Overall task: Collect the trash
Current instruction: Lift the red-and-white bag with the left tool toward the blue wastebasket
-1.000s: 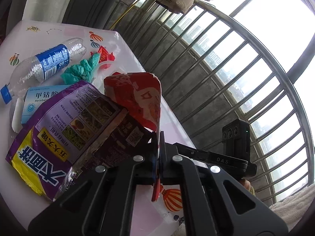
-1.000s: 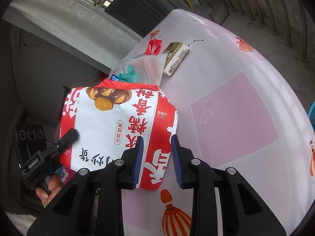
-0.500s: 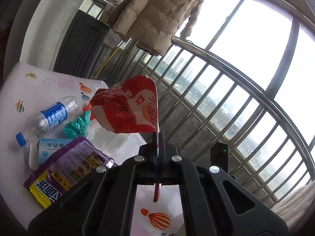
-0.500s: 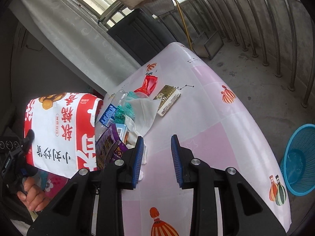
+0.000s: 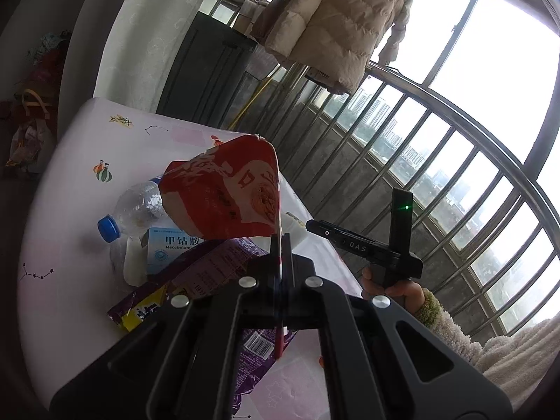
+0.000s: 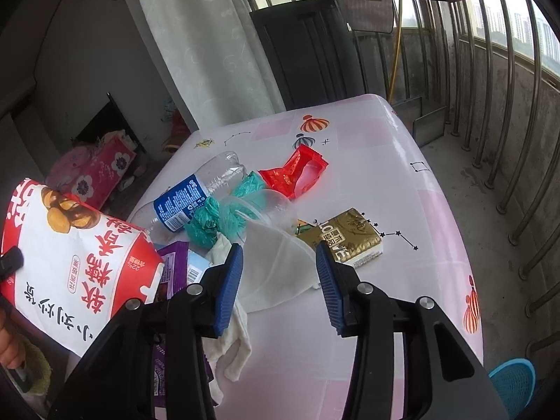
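Left wrist view: left gripper (image 5: pixel 280 245) is clamped fully closed on the edge of a red-and-white snack bag (image 5: pixel 227 197), bag held up off the table (image 5: pixel 70 175), hanging above the trash pile. Under it: a purple snack wrapper (image 5: pixel 210 273) with a yellow corner, a light-blue medicine box (image 5: pixel 168 248), a clear water bottle (image 5: pixel 136 206) lying on its side with its blue cap toward the camera. The right gripper (image 5: pixel 364 245) shows to the right, out past the table edge, held in a hand (image 5: pixel 392 287) in a fuzzy sleeve; jaw gap not readable from this side. Beige puffer jacket (image 5: pixel 343 21) hangs above the balcony railing (image 5: pixel 437 175). Right wrist view: right gripper (image 6: pixel 280 280) is wide open with blue pads (image 6: pixel 229 287), holding nothing, hovering over a white cloth (image 6: pixel 276 266) on the table (image 6: pixel 385 161). Snack bag (image 6: pixel 77 266) is at the far left, raised, left of the pile. On the table beyond the fingers: water bottle (image 6: pixel 196 192) with blue label, crumpled green plastic bags (image 6: pixel 213 220), a clear plastic cup (image 6: pixel 266 206), a red wrapper (image 6: pixel 297 175), a gold tissue pack (image 6: pixel 350 241) just right of the cloth. The purple wrapper (image 6: pixel 175 266) sits between the snack bag and the left pad. Blue basket (image 6: pixel 514 381) on the floor at lower right, well apart from the table.
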{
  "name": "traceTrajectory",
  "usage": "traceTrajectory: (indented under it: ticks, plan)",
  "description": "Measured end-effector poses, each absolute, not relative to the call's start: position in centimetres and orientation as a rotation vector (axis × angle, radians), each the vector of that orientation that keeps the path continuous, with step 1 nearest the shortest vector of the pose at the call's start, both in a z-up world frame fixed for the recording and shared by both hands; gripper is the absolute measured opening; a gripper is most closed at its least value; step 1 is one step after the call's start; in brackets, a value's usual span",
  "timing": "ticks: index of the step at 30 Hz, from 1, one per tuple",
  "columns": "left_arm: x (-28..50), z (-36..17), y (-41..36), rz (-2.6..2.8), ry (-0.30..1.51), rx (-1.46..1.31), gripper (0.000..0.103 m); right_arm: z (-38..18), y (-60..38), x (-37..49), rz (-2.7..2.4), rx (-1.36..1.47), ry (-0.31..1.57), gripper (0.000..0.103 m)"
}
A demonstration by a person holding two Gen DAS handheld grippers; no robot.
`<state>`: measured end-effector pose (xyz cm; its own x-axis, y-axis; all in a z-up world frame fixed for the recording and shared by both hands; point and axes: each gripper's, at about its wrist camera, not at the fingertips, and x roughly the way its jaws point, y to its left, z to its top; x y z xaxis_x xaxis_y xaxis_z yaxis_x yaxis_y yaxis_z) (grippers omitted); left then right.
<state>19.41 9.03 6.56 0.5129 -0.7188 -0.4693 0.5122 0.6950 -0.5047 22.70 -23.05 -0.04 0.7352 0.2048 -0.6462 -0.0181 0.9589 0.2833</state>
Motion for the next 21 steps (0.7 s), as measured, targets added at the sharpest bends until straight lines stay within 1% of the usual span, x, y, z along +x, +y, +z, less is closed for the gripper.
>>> traceTrajectory:
  ticks: [6, 7, 8, 9, 11, 12, 16, 21]
  plan:
    - [19.8, 6.0, 9.3, -0.738, 0.719, -0.324, 0.0, -1.7, -22.9, 25.8, 0.154, 0.195, 0.821, 0.046]
    - [19.8, 6.0, 9.3, -0.735, 0.718, -0.324, 0.0, -2.0, -22.7, 26.0, 0.157, 0.178, 0.835, 0.041]
    - [19.9, 5.9, 9.4, -0.734, 0.718, -0.325, 0.0, -2.1, -22.3, 26.1, 0.159, 0.159, 0.84, 0.034]
    - [19.9, 5.9, 9.4, -0.732, 0.717, -0.326, 0.0, -2.2, -22.0, 26.1, 0.157, 0.14, 0.847, 0.03]
    - [19.9, 5.8, 9.3, -0.73, 0.716, -0.329, 0.0, -2.4, -21.7, 26.1, 0.149, 0.12, 0.86, 0.009]
    - [19.9, 5.8, 9.3, -0.73, 0.714, -0.33, 0.0, -2.5, -21.6, 26.0, 0.149, 0.121, 0.864, 0.006]
    - [19.8, 6.0, 9.2, -0.735, 0.704, -0.332, 0.0, -1.8, -21.3, 24.9, 0.158, 0.12, 0.836, 0.002]
    - [19.1, 7.6, 9.3, -0.752, 0.655, -0.329, 0.0, 1.1, -21.0, 22.5, 0.161, 0.133, 0.757, 0.001]
